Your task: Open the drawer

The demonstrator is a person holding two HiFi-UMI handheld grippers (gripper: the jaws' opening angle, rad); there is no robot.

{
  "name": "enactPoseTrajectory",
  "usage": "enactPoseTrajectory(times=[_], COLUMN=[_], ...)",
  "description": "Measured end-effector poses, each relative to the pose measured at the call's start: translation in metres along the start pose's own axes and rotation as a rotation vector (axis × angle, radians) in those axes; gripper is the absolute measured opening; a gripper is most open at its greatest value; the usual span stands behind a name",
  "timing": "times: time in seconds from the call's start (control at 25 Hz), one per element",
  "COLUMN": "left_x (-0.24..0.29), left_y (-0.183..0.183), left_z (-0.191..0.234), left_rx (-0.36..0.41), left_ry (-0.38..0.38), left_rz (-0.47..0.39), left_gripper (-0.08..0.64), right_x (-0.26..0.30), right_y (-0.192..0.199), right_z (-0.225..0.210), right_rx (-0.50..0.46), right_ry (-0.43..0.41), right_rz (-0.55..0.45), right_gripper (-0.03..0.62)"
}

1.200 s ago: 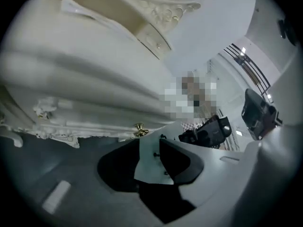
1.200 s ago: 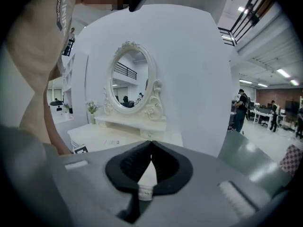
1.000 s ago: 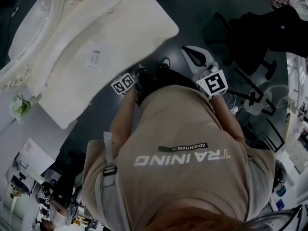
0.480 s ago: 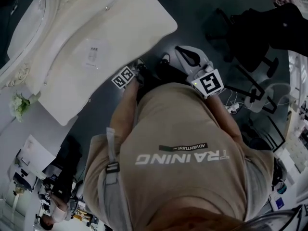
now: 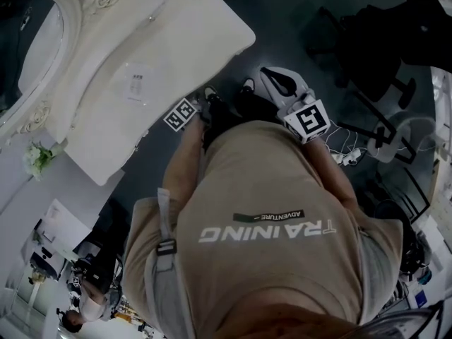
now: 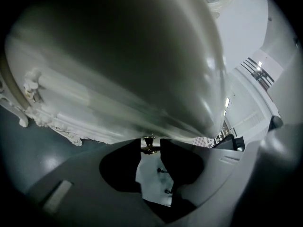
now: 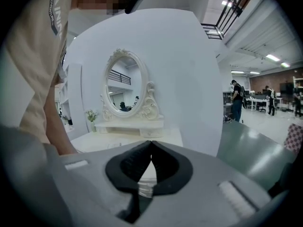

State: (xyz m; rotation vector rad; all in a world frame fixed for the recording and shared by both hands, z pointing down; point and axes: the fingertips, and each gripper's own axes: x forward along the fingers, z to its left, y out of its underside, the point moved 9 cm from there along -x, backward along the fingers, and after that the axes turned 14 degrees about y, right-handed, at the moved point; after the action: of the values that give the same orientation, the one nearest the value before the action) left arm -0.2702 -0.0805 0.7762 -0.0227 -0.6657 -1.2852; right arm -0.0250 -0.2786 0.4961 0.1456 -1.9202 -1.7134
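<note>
The white dressing table with its oval mirror fills the head view's upper left. The drawer's front sits under the tabletop edge and is hidden in the head view. In the left gripper view it is a blurred pale surface with a small brass knob. My left gripper is at that knob, its dark jaws closed to a narrow gap around it. Its marker cube shows at the table's front edge. My right gripper hangs off the table's corner, jaws shut and empty.
A paper card lies on the tabletop and a small flower vase stands beside the table. Black office chairs and cables are on the dark floor to the right. Carved trim runs along the table's lower edge.
The left marker cube has shifted slightly up to the table's front edge and stays there. The right gripper has barely moved. The head view has drifted a little.
</note>
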Motion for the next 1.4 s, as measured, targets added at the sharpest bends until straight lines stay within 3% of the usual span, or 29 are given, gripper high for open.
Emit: enactPoseTrajectory(times=[0.32, 0.52, 0.76, 1.04, 1.24, 1.4], left_x=[0.0, 0.005, 0.006, 0.001, -0.007, -0.015], left_y=[0.005, 0.004, 0.0, 0.004, 0.011, 0.026], left_z=[-0.004, -0.008, -0.007, -0.009, -0.008, -0.007], left_rx=[-0.016, -0.004, 0.003, 0.022, 0.037, 0.02], left_ry=[-0.039, -0.038, -0.054, -0.061, -0.024, -0.019], left_rz=[-0.019, 0.006, 0.038, 0.072, 0.167, 0.145], left_gripper=[0.124, 0.124, 0.124, 0.124, 0.13, 0.13], right_x=[-0.019, -0.017, -0.019, -0.036, -0.047, -0.053], right_y=[0.015, 0.024, 0.024, 0.022, 0.012, 0.005], right_z=[-0.022, -0.031, -0.036, -0.026, 0.005, 0.029], right_rx=[0.028, -0.003, 0.026, -0.018, -0.017, -0.04], right_ry=[-0.052, -0.1, -0.075, -0.022, 0.031, 0.049], right_rz=[0.012, 0.008, -0.025, -0.004, 0.007, 0.012], right_gripper=[0.003, 0.003, 0.003, 0.003, 0.003, 0.003])
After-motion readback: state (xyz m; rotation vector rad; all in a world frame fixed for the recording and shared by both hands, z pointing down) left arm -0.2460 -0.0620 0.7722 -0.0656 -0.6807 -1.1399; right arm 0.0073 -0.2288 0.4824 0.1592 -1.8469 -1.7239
